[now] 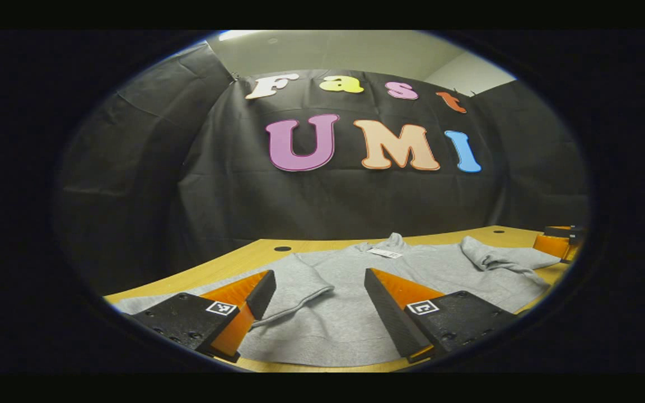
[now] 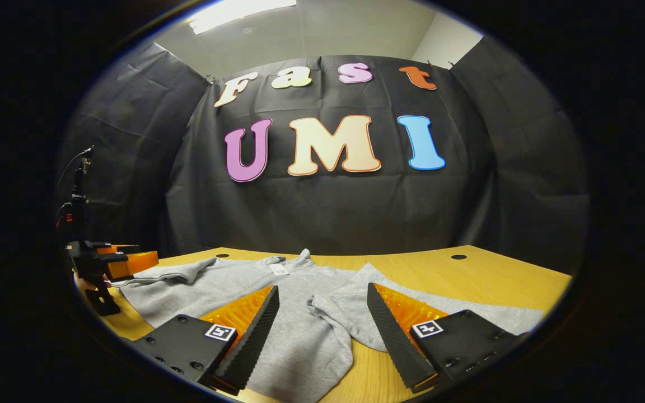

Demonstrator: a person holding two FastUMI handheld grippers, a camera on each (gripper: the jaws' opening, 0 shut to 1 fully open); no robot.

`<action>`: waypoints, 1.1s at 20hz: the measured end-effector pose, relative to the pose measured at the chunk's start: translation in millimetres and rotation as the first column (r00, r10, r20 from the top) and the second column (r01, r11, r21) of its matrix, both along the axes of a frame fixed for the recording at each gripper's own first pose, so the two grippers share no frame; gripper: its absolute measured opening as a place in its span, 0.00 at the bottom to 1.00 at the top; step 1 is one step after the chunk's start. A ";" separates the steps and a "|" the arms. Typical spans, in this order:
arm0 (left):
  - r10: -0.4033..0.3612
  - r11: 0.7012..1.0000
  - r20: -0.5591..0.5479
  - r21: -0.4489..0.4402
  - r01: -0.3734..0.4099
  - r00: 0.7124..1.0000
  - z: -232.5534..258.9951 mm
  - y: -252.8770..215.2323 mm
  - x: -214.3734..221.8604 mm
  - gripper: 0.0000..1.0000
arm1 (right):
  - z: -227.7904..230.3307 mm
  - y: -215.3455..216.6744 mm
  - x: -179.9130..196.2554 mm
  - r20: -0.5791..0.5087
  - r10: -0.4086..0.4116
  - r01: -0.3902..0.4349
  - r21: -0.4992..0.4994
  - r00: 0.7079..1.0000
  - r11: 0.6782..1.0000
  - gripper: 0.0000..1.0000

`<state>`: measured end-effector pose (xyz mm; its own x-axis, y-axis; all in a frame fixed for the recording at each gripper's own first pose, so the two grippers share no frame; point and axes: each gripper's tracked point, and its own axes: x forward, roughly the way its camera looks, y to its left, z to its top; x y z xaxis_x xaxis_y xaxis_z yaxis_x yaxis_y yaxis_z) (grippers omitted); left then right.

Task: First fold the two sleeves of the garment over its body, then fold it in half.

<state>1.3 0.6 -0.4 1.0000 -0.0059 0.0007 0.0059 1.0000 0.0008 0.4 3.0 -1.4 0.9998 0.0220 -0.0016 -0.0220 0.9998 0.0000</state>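
Left gripper view: left claw (image 1: 314,299) level, agape over garment (image 1: 345,313).

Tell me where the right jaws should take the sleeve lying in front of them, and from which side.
Probably the cuff end of the sleeve, where it lies bunched and raised off the sweatshirt body. Bring the right gripper, jaws open, down from above and pinch that raised fold; farther right the sleeve lies flat on the table, harder to catch.

Recording booth: black cloth walls (image 2: 328,212), wooden table (image 2: 485,277), ceiling light panel (image 2: 238,14).
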 end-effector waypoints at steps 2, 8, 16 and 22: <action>0.000 1.000 -0.001 -0.001 0.000 1.000 -0.8 0.2 -1.3 0.94 | 0.3 -4.8 0.0 0.001 -0.019 0.019 0.001 1.000 1.000 0.98; -0.004 1.000 -0.001 -0.001 0.004 1.000 -0.7 -0.5 -1.0 0.94 | 0.5 -12.2 0.5 0.000 -0.038 0.038 -0.003 0.999 0.999 0.98; -0.008 1.000 0.000 -0.001 0.008 1.000 0.5 -1.2 -0.5 0.94 | 26.5 -115.6 -21.3 -0.113 -0.244 0.247 0.008 0.963 0.969 0.98; -0.014 1.000 0.001 -0.001 0.014 1.000 0.0 -2.5 0.2 0.93 | 6.3 -207.8 -66.9 -0.305 -0.393 0.399 -0.047 0.867 0.916 0.94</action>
<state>1.5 -1.9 -0.4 0.9998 -0.0204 0.0016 0.0204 0.9998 -0.0002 -66.5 -204.8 5.0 0.8753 -0.3730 -0.3079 0.3797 0.9242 -0.0402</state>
